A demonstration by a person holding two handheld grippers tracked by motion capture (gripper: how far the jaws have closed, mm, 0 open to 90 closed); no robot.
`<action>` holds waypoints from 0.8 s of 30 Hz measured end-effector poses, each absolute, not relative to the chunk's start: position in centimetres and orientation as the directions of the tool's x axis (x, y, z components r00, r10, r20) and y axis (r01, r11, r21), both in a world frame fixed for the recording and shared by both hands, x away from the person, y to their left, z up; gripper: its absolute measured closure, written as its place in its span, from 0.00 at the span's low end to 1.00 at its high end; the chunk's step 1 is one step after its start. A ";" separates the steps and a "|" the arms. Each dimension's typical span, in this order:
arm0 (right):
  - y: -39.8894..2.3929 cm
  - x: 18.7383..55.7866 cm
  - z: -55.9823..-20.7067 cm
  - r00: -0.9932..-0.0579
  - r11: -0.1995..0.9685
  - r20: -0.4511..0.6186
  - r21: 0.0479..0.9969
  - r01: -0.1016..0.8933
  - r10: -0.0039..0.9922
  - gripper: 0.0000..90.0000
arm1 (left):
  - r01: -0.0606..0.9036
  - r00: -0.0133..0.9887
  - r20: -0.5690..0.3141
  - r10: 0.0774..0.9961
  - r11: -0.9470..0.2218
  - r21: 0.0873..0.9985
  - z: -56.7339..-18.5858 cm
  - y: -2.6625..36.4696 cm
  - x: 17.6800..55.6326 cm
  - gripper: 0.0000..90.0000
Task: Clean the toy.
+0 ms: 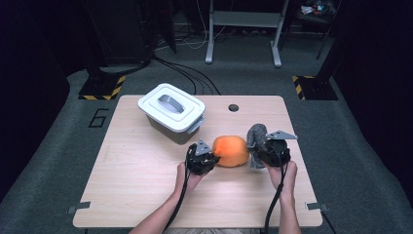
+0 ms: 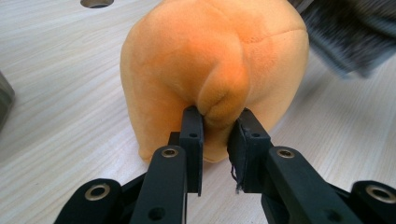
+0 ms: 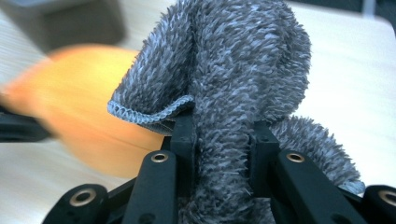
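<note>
An orange plush toy [image 1: 231, 150] [image 2: 215, 65] sits on the wooden table [image 1: 136, 170] near its middle. My left gripper [image 1: 210, 158] [image 2: 218, 130] is at its left side, shut on a small bump of the orange plush. A grey fluffy cloth [image 1: 256, 137] [image 3: 233, 84] stands bunched up just right of the toy, pinched in my right gripper [image 1: 263, 153] [image 3: 223, 140], which is shut on a fold of it. In the right gripper view the orange plush toy [image 3: 79, 107] is a blur behind the cloth at left.
A white lidded box [image 1: 171, 111] with a grey handle stands at the back left of the table. A round hole [image 1: 233, 107] lies in the tabletop behind the toy. Dark floor, cables and stand legs surround the table.
</note>
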State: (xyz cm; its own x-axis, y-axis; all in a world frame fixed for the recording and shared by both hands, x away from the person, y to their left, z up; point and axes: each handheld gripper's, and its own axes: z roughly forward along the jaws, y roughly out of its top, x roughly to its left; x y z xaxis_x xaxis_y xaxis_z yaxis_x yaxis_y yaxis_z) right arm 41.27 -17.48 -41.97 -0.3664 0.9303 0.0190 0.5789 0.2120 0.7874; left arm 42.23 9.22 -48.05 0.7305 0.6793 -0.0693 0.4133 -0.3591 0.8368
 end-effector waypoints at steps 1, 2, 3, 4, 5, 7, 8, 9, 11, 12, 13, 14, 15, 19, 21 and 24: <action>-17.2 41.0 -41.4 -0.387 0.224 0.013 0.798 0.560 0.922 0.77 | 0.413 0.730 -0.069 0.679 -0.359 0.837 -48.1 9.2 42.2 0.84; -16.8 40.8 -41.0 -0.401 0.231 0.009 0.805 0.546 0.916 0.77 | 0.414 0.731 -0.070 0.679 -0.359 0.837 -48.1 9.2 42.2 0.84; -16.3 40.6 -40.6 -0.416 0.241 0.008 0.805 0.542 0.909 0.77 | 0.413 0.730 -0.070 0.679 -0.359 0.837 -48.1 9.2 42.2 0.84; -15.9 40.5 -40.4 -0.431 0.255 0.001 0.805 0.535 0.902 0.77 | 0.413 0.730 -0.069 0.680 -0.359 0.837 -48.1 9.2 42.2 0.84; -15.4 40.5 -40.4 -0.445 0.267 -0.003 0.804 0.531 0.896 0.77 | 0.413 0.730 -0.069 0.680 -0.358 0.837 -48.1 9.2 42.2 0.84; -14.6 40.6 -40.6 -0.467 0.293 -0.012 0.792 0.536 0.884 0.77 | 0.413 0.731 -0.070 0.678 -0.358 0.838 -48.1 9.2 42.3 0.84; -14.2 40.7 -40.8 -0.473 0.300 -0.012 0.786 0.540 0.881 0.77 | 0.413 0.733 -0.071 0.677 -0.359 0.837 -48.0 9.2 42.3 0.84; -14.0 40.9 -41.1 -0.480 0.312 -0.015 0.778 0.546 0.877 0.77 | 0.412 0.734 -0.071 0.676 -0.359 0.838 -48.0 9.2 42.3 0.83; -13.6 41.2 -41.7 -0.478 0.315 -0.013 0.768 0.558 0.878 0.77 | 0.410 0.733 -0.070 0.676 -0.358 0.839 -48.1 9.2 42.3 0.82; -13.5 41.4 -41.9 -0.477 0.318 -0.017 0.766 0.558 0.879 0.76 | 0.406 0.737 -0.068 0.673 -0.360 0.840 -48.1 9.3 42.3 0.81; -13.4 41.6 -42.1 -0.470 0.316 -0.017 0.762 0.565 0.882 0.76 | 0.399 0.743 -0.067 0.666 -0.359 0.844 -48.1 9.3 42.3 0.79; -13.3 41.8 -42.3 -0.465 0.310 -0.012 0.761 0.570 0.885 0.76 | 0.389 0.745 -0.059 0.664 -0.362 0.847 -48.1 9.3 42.3 0.76; -13.4 41.9 -42.3 -0.463 0.310 -0.015 0.761 0.570 0.886 0.76 | 0.385 0.741 -0.048 0.669 -0.365 0.848 -48.1 9.3 42.3 0.70; -13.5 42.4 -42.3 -0.451 0.303 -0.018 0.764 0.570 0.892 0.76 | 0.380 0.730 -0.024 0.683 -0.376 0.845 -48.1 9.2 42.4 0.51; -13.5 42.6 -42.3 -0.454 0.306 -0.017 0.762 0.571 0.891 0.76 | 0.384 0.727 -0.015 0.687 -0.388 0.838 -48.4 9.1 42.6 0.45; -13.6 42.9 -42.3 -0.453 0.307 -0.019 0.761 0.571 0.891 0.76 | 0.375 0.725 0.003 0.689 -0.398 0.837 -48.7 9.2 42.8 0.41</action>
State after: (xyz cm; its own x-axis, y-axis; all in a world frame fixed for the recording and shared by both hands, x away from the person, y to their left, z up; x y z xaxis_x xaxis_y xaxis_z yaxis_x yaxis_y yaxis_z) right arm 42.86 -13.56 -42.30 -0.4531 0.8912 -0.0190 0.5713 0.3067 0.7613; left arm 42.77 9.15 -48.69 0.7245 0.6892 0.0034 0.3748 -0.3981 0.8373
